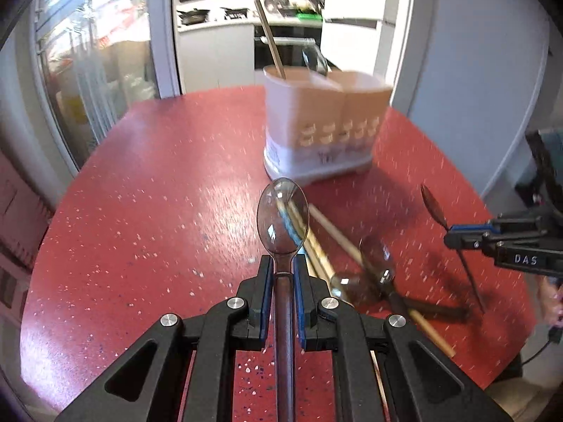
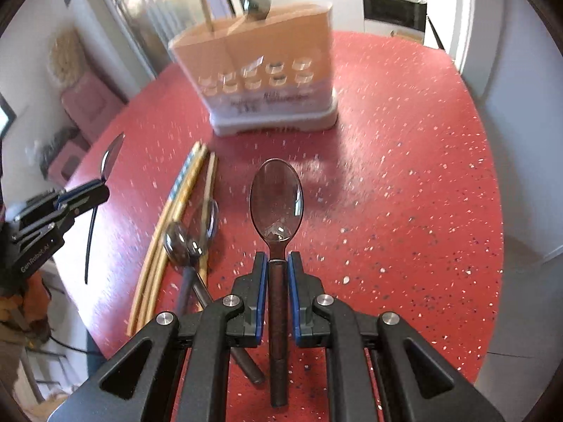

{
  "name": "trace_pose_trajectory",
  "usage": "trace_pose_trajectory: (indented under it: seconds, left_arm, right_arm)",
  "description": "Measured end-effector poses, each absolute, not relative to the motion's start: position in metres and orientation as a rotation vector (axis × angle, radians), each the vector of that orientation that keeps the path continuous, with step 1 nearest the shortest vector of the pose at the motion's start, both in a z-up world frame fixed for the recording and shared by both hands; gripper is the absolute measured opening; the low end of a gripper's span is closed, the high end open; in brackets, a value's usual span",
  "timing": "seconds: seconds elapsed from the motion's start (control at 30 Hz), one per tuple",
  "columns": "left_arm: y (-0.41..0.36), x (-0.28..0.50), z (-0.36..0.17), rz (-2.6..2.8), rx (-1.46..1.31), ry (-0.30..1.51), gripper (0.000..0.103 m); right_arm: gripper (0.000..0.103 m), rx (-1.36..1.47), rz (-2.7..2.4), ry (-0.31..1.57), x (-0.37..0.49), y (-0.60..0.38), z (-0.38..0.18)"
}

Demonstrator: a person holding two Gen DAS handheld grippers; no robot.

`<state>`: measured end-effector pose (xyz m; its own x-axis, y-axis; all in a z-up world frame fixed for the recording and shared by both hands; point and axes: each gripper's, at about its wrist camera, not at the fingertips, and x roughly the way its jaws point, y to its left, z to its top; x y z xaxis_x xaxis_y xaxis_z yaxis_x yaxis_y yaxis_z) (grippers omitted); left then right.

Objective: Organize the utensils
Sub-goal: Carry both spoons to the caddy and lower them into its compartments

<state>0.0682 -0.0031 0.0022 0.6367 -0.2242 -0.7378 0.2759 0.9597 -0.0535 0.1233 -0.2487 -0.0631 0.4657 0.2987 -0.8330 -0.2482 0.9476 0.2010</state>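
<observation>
My left gripper [image 1: 283, 263] is shut on the handle of a clear brown plastic spoon [image 1: 282, 216], bowl pointing ahead above the red table [image 1: 158, 193]. My right gripper [image 2: 278, 262] is shut on a second brown spoon [image 2: 276, 198], also lifted. Each gripper shows in the other view: the right gripper [image 1: 452, 235] at the right edge, the left gripper [image 2: 102, 190] at the left. The beige utensil holder [image 1: 325, 123] stands beyond, with a chopstick and a spoon in it. Wooden chopsticks [image 2: 183, 197] and two more spoons [image 2: 183, 242] lie on the table.
The red speckled table [image 2: 404, 176] ends in a curved edge on both sides. A kitchen counter with pans [image 1: 211, 17] and an oven [image 2: 394, 3] lie beyond. A glass door [image 1: 88, 63] stands at the left.
</observation>
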Motion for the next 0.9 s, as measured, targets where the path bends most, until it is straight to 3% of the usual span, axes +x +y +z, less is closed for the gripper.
trace_pose_trajectory:
  seconds: [0.43,0.9]
  left_arm:
    - [0.009,0.118,0.058,-0.253,-0.111,0.680,0.040]
    - [0.005,0.214,0.114,-0.190,-0.246,0.516,0.040]
  right_arm:
    - [0.013,0.168,0.356,0.838,0.132,-0.254,0.001]
    - [0.013,0.230,0.364,0.691,0.216,-0.241,0.061]
